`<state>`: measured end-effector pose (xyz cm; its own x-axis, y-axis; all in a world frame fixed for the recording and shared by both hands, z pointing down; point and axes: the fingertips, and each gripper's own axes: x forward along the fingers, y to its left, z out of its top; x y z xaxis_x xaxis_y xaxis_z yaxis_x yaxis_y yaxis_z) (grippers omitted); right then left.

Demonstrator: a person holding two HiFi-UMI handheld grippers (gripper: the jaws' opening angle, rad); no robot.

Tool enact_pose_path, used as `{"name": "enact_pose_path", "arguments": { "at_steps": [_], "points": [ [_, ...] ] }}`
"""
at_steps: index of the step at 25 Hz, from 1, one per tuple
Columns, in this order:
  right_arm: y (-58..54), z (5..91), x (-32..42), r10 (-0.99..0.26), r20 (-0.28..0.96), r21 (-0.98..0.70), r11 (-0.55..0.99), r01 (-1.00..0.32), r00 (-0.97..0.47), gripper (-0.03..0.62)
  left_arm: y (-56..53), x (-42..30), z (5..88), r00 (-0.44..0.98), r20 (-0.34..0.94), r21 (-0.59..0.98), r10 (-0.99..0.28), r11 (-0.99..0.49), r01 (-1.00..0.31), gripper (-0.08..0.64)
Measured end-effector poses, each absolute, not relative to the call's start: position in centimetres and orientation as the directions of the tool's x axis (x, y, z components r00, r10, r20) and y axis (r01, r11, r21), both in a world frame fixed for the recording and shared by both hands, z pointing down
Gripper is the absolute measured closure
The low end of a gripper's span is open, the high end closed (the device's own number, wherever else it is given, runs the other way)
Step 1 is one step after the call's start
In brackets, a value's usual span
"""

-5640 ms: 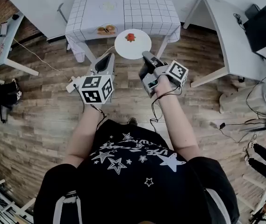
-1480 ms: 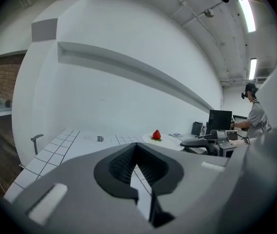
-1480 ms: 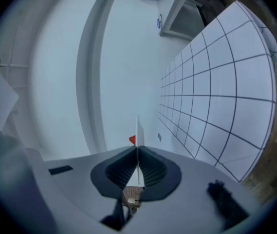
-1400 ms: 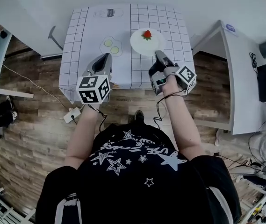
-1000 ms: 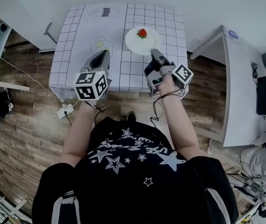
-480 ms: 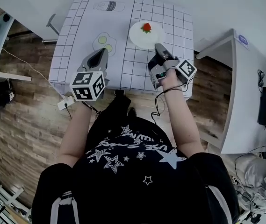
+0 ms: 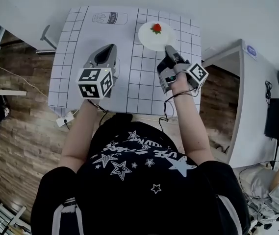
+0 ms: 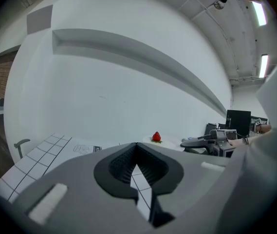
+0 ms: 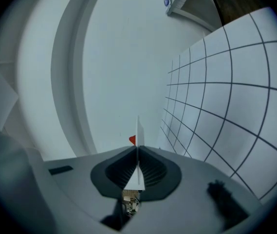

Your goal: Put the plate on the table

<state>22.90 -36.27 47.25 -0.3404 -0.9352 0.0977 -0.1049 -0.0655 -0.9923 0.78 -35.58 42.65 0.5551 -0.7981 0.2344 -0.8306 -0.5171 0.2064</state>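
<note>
A white round plate (image 7: 154, 37) with a red strawberry (image 7: 156, 28) on it hangs over the far right part of the grid-cloth table (image 7: 75, 67). My right gripper (image 7: 168, 48) is shut on the plate's near rim. In the right gripper view the plate (image 9: 139, 128) shows edge-on between the jaws, with the strawberry (image 9: 132, 140) beside it and the right gripper (image 9: 138, 149) rolled on its side. My left gripper (image 7: 111, 48) is shut and empty over the table's middle. In the left gripper view, beyond that gripper (image 8: 136, 145), I see the strawberry (image 8: 156, 137).
A can drawing (image 7: 110, 18) is printed on the cloth near the far edge. A second white table (image 7: 240, 77) stands to the right, a chair (image 7: 45, 33) to the left by the wall. A power strip (image 7: 63, 120) lies on the wood floor.
The table has come closer under both grippers. The right gripper has carried the plate forward over the table's far right part; the left has moved forward over the cloth.
</note>
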Motion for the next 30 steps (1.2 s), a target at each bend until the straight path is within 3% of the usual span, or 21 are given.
{"name": "enact_pose_path", "arguments": {
  "at_steps": [18,30],
  "points": [
    [-47.8,51.4,22.9,-0.934,0.162,-0.983,-0.123,-0.14,-0.319,0.572,-50.4,1.9,43.7,0.593,0.233,0.193,-0.771,-0.561,-0.805,0.552],
    [-52.8,55.1,23.6,-0.936,0.214,-0.972,-0.175,-0.159,-0.281,0.572,-53.5,2.9,49.4,0.611,0.329,0.197,-0.72,-0.581,-0.79,0.552]
  ]
}}
